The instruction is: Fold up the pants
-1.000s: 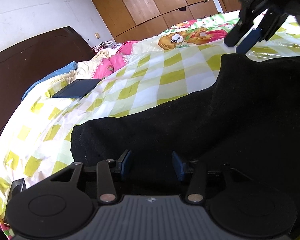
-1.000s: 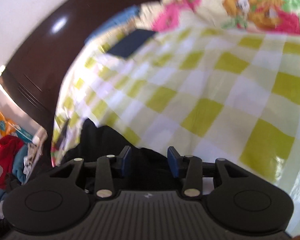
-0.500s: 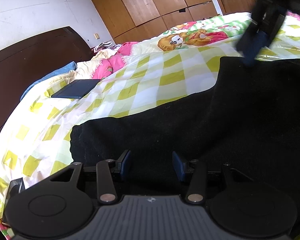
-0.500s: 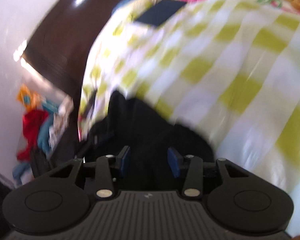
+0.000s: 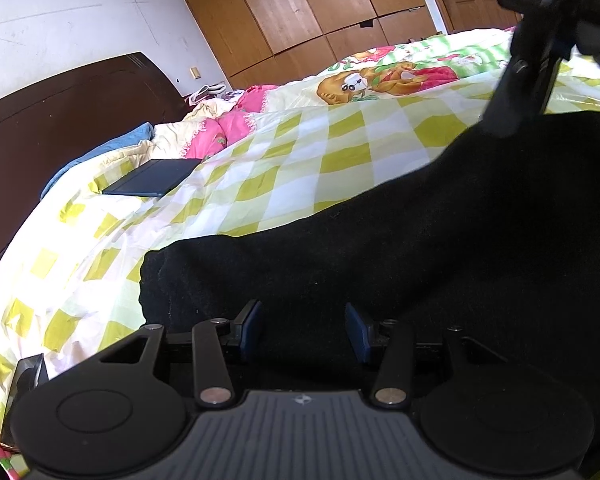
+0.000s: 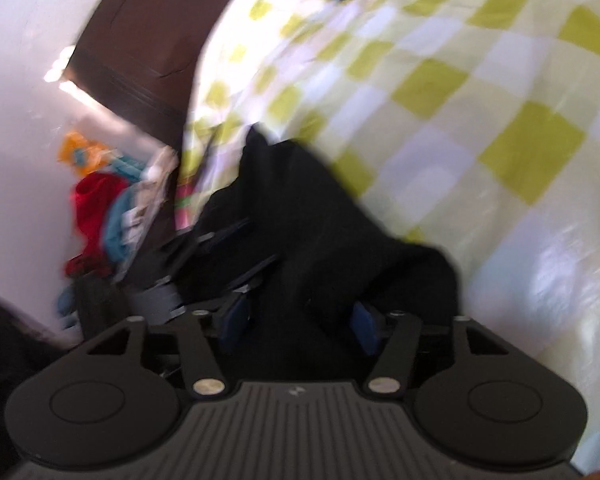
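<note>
Black pants (image 5: 440,240) on checked bedspread (image 5: 300,168), left tool (image 5: 304,328) parted over fabric, right tool (image 6: 296,320) – just been opening – straddling cloth

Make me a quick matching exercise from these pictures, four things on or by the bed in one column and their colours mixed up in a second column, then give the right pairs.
Things:
1. pants
2. bedsheet
3. headboard
4. wardrobe doors

Colours:
A. light brown wood
B. black
C. dark brown
D. yellow-green and white checks

Pairs: 1-B, 2-D, 3-C, 4-A
</note>
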The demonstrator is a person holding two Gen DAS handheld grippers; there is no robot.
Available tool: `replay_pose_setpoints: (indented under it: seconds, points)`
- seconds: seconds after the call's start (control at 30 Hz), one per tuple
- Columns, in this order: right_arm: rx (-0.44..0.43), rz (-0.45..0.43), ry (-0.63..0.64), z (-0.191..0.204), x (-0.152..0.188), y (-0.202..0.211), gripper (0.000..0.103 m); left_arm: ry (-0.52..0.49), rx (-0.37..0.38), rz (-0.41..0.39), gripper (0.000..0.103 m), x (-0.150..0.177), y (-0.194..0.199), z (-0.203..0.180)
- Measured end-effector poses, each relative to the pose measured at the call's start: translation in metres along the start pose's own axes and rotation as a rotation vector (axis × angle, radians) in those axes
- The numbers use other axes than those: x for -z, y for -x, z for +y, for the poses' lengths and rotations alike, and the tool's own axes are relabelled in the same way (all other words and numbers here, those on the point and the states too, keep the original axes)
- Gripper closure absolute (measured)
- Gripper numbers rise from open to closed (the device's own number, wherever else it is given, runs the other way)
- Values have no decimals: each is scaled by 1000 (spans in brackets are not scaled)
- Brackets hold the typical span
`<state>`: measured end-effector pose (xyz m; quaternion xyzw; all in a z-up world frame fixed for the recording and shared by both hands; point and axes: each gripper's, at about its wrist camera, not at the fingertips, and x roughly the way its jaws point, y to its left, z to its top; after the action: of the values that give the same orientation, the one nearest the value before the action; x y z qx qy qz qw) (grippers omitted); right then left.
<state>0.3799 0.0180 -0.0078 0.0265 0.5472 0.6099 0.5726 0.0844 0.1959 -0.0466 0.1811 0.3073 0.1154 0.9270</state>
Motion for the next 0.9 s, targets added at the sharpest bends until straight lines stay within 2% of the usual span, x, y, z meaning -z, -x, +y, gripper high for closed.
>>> replay_pose_setpoints:
  seconds: [0.03, 0.1, 0.17, 0.23, 0.3, 0.37, 0.4, 0.47, 0.5, 0.53, 0.67, 0.8, 0.83, 0.9]
  points:
    - [16, -6, -28, -7, -2, -4, 44, -1, -1, 0, 43, 0, 0, 0]
    - [-22, -50, -122, -18, -3, -7, 44, -1, -2, -1, 43, 0, 0, 0]
    - [-58, -157, -165, -20, -3, 1, 49, 2, -6, -5, 41, 1, 0, 1]
    - [-90, -246, -227, -28, -3, 12, 59, 3, -25, -10, 35, 1, -1, 2]
    - [-42, -286, -258, -36, -2, 15, 62, -1, -68, -9, 34, 0, -2, 4]
    - [38, -278, -264, -42, -2, 9, 71, -3, -108, 9, 34, 0, -4, 10]
    - [72, -278, -283, -46, 0, 9, 79, -2, -120, 21, 33, 2, -4, 13]
    - [122, -304, -318, -48, 4, 19, 78, 1, -138, 28, 30, 9, -1, 20]
    - [177, -333, -307, -43, 7, 27, 70, 2, -145, 28, 29, 11, 3, 23]
    - [222, -368, -301, -36, 12, 35, 66, 4, -154, 27, 29, 12, 8, 26]
    - [331, -446, -260, 1, 41, 57, 65, 23, -209, 19, 29, 13, 22, 38]
    - [378, -410, -203, 43, 69, 47, 61, 119, -230, 57, 29, 22, 27, 65]
    - [387, -396, -177, 57, 69, 34, 56, 142, -233, 59, 29, 25, 30, 71]
    - [389, -364, -120, 80, 66, 9, 53, 161, -245, 58, 29, 31, 35, 82]
